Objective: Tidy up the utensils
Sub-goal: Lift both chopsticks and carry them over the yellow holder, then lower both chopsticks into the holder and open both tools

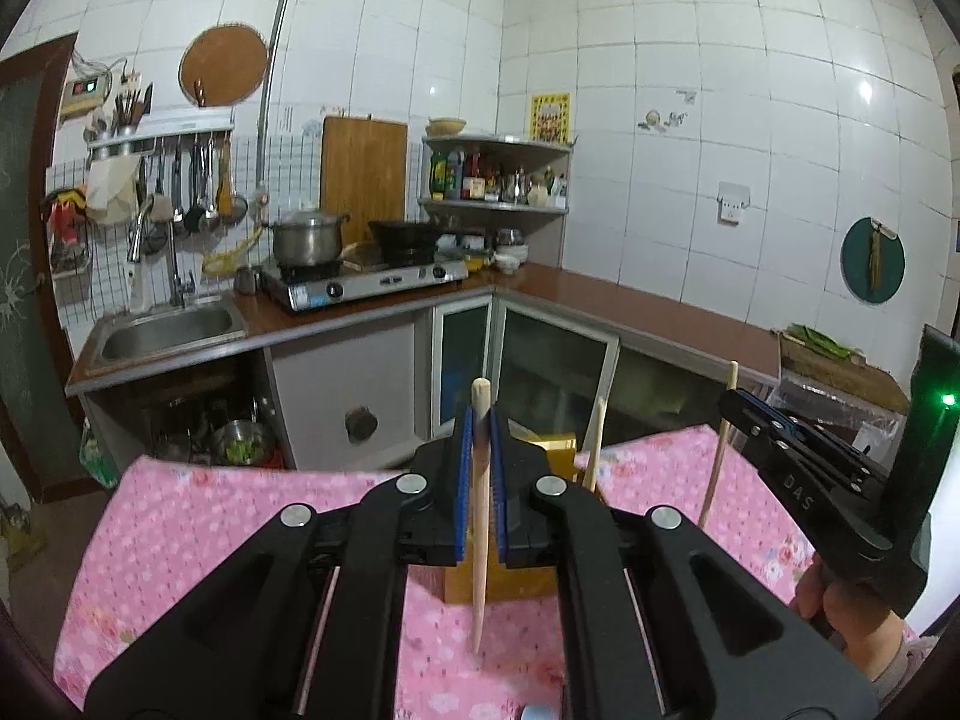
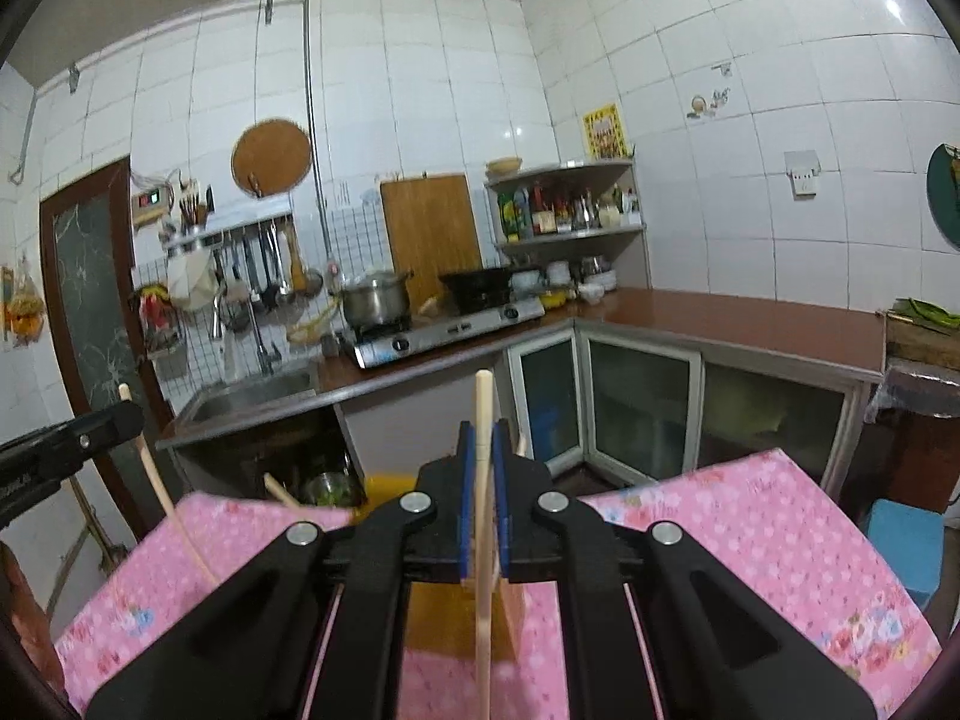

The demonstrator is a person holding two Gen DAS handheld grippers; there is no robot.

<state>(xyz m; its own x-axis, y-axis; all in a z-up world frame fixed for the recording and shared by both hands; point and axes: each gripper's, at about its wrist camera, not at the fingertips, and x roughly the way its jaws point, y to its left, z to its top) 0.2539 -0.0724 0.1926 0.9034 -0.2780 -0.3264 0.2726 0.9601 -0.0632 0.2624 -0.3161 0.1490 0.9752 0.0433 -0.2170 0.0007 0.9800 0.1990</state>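
Observation:
My left gripper [image 1: 480, 420] is shut on a pale wooden chopstick [image 1: 480, 540] that stands upright between its blue pads, above the pink flowered tablecloth [image 1: 210, 528]. My right gripper [image 2: 483, 435] is shut on a second wooden chopstick [image 2: 483, 570], also upright. A yellow-orange box [image 1: 555, 444] stands on the table just beyond both grippers, largely hidden behind them; it also shows in the right wrist view [image 2: 444, 618]. Another chopstick [image 1: 597, 444] sticks up out of it. In the left wrist view the right gripper [image 1: 735, 402] shows at the right, holding its chopstick [image 1: 717, 468].
A kitchen counter [image 1: 630, 300] runs along the tiled walls with a sink [image 1: 168, 330], a gas stove [image 1: 372, 282] with a steel pot [image 1: 306, 237] and a dark wok. Hanging ladles, a cutting board and a corner shelf of bottles are behind. A blue box [image 2: 903, 546] stands right of the table.

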